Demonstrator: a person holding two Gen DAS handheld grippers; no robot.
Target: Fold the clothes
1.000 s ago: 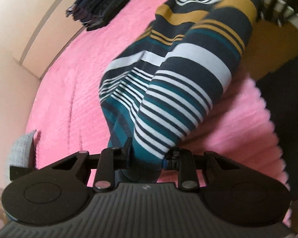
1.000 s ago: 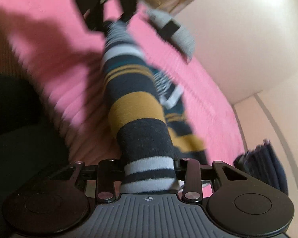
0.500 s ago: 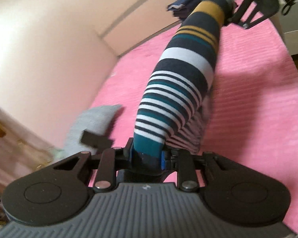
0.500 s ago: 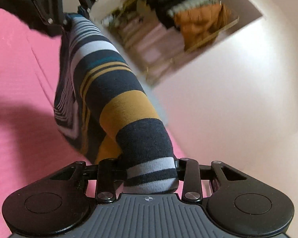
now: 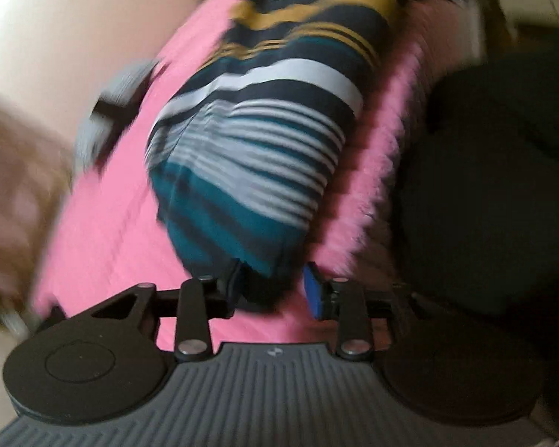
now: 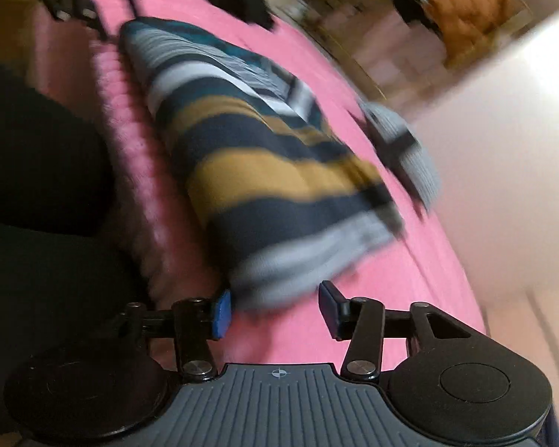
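Note:
A striped garment (image 5: 264,126) in navy, teal, white and mustard lies folded in a long bundle on the pink blanket (image 5: 104,231). It also shows in the right wrist view (image 6: 264,156). My left gripper (image 5: 274,290) is open at its teal end, jaws apart, cloth just in front of them. My right gripper (image 6: 275,309) is open at the white-striped end, jaws apart with the cloth edge lying between and just ahead of them. Both views are motion-blurred.
A grey folded item (image 5: 119,111) lies on the blanket by the wall, also in the right wrist view (image 6: 406,149). Dark clothing of the person (image 5: 495,186) is beside the blanket's fringed edge (image 5: 384,171). Shelves with clothes (image 6: 462,18) stand behind.
The garment was held stretched in the air between both shut grippers; now it lies on the blanket and both grippers have opened and let go.

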